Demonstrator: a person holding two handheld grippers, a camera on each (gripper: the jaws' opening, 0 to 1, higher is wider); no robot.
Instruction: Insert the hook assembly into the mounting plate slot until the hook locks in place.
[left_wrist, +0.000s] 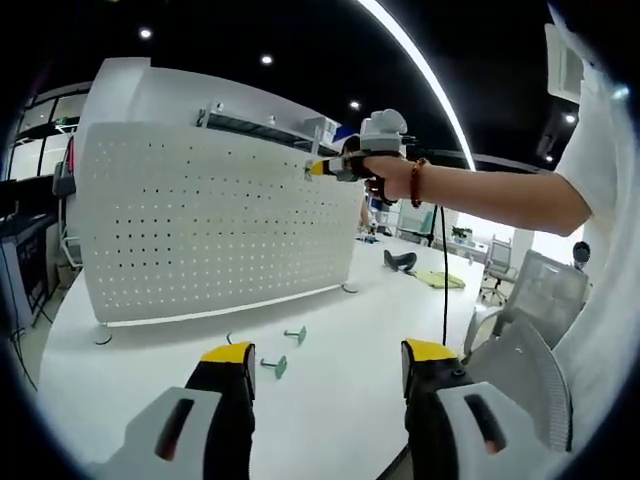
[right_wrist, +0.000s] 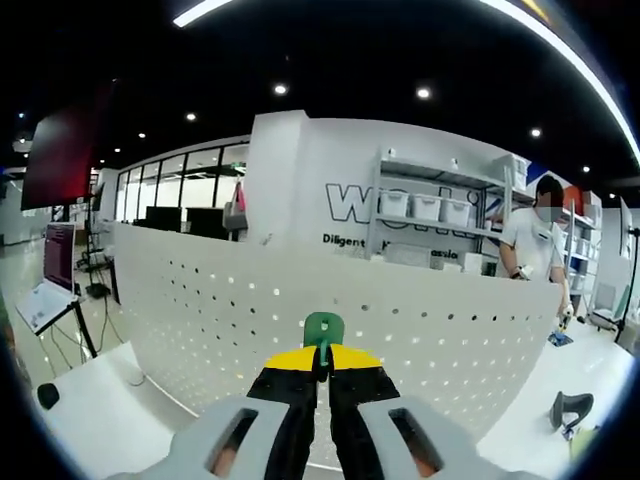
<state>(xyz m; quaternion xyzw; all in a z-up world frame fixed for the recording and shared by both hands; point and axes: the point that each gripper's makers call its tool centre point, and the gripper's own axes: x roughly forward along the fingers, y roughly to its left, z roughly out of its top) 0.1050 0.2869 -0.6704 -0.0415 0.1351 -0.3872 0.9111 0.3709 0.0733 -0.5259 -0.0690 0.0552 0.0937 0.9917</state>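
My left tongs (left_wrist: 325, 375) hang low over the tabletop (left_wrist: 330, 420), jaws wide apart and empty, parked back I think so the board and the spares stay in frame. Left to right in the left gripper view: the white perforated board (left_wrist: 215, 225) stands upright on the tabletop, its holes facing me. In front of it lie two green hooks, one (left_wrist: 275, 366) just ahead of my left jaw and one (left_wrist: 296, 334) a bit further toward the board (spares, I'd guess, waiting their turn). Right of that, my right hand (left_wrist: 392, 178) reaches across holding the right tongs (left_wrist: 318, 168) up at the board's top right corner, yellow tips at or very near its face.

In the right gripper view the right tongs (right_wrist: 322, 365) are clenched on a third green hook (right_wrist: 323, 327), gripped by its stem so the flat head points at the board (right_wrist: 350, 310), lined up with the hole rows. I can't tell whether the hook is already touching a hole; it reads as just short of it, so the insertion is not locked yet by my judgement.

Count: three hooks (two lying, one held), one board, two tongs. Far right, a person (right_wrist: 535, 245) stands by the shelves (right_wrist: 430, 215) behind the board, and a dark object (right_wrist: 570, 408) sits on the tabletop.
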